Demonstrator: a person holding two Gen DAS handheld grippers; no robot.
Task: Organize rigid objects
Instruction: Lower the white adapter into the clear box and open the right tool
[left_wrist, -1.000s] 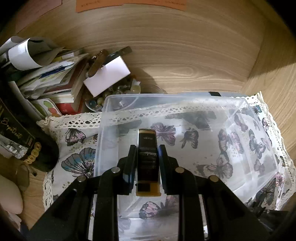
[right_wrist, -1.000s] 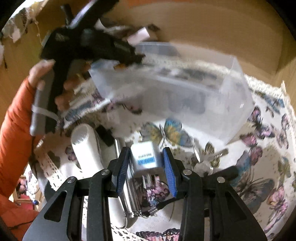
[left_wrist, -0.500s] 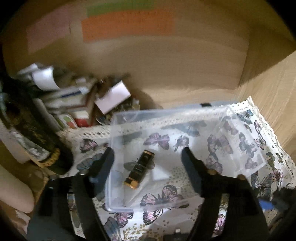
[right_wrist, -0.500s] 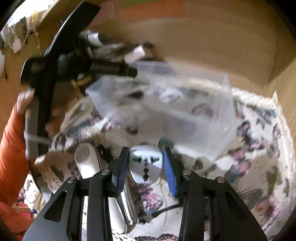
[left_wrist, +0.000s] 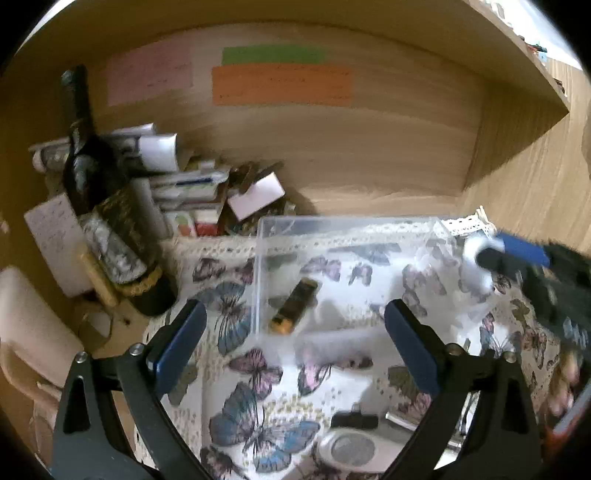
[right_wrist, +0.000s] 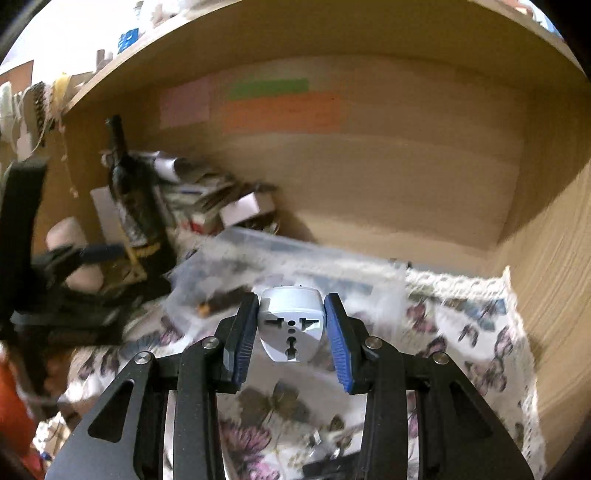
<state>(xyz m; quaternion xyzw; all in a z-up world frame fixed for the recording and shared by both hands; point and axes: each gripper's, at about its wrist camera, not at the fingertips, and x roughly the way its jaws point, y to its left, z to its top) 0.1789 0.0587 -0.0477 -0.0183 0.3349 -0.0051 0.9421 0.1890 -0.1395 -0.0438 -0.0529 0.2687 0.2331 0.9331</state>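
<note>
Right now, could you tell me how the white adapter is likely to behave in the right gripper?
The adapter looks like hard, glossy plastic, so probably stiff and light. Its rounded, tapering sides may slip between the right gripper's pads.

White adapter (right_wrist: 290, 325), butterfly-patterned cloth (left_wrist: 258, 373), blue-padded tool (right_wrist: 291, 332)

Writing on the notes (left_wrist: 280, 85) is too blurred to be read, the right gripper (left_wrist: 517, 254) is smeared by motion and cut off at the left view's edge, the box (right_wrist: 288, 269) is blurred in the right view, and the bottle (left_wrist: 110, 221) label can't be made out.
</note>
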